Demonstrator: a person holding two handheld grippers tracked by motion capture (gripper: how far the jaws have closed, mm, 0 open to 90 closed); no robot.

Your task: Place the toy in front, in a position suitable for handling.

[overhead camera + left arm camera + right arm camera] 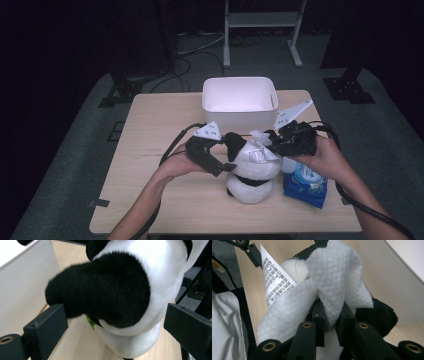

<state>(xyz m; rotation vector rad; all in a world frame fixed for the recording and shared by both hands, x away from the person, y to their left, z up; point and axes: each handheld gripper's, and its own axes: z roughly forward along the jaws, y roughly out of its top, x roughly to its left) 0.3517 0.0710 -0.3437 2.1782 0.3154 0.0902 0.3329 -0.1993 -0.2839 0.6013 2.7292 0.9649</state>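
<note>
Wooden table [150,150], empty white bin [239,98] behind plush panda [251,170].

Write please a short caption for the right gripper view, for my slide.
Right gripper fingers shut on a white cloth draped over a panda plush toy.

At frame centre the plush panda [251,172] sits on the table [165,200], the bin [239,100] above it, the wipes pack [306,184] to its right.
</note>
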